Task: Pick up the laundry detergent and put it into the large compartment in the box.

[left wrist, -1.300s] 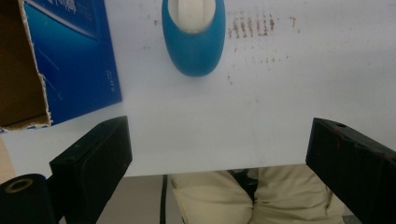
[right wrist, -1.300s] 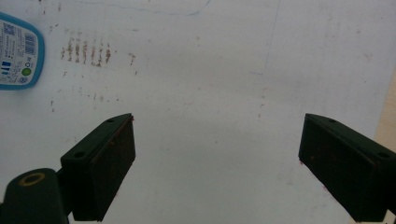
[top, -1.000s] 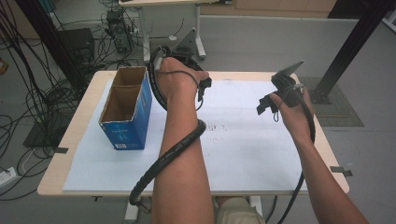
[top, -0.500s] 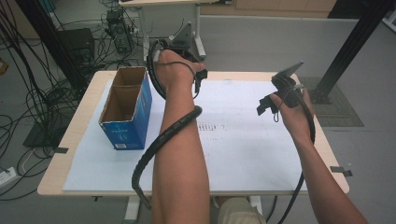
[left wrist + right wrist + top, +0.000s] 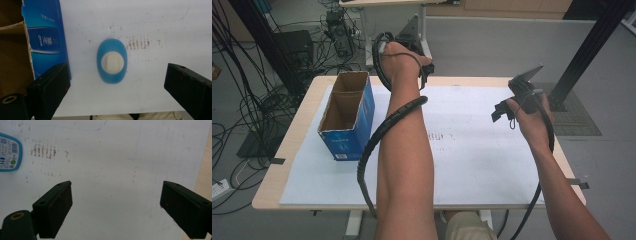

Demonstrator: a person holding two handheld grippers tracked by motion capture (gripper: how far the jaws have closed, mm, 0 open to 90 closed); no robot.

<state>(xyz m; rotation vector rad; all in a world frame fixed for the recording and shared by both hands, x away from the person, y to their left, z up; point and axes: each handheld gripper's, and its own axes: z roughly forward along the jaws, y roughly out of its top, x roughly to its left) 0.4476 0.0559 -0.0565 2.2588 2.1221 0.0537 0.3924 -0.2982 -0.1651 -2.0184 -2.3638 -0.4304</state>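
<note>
Hovering wide open, left gripper (image 5: 117, 82) looks down on a blue oval bottle (image 5: 112, 60) lying on the white sheet (image 5: 150, 30), just beside the blue cardboard box (image 5: 45, 42). Right gripper (image 5: 116, 205) open too, holding nothing, above bare sheet.

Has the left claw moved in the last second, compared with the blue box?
Yes. In the high view the left claw has gone away from the person, from beside the blue box out past the table's far edge.
</note>
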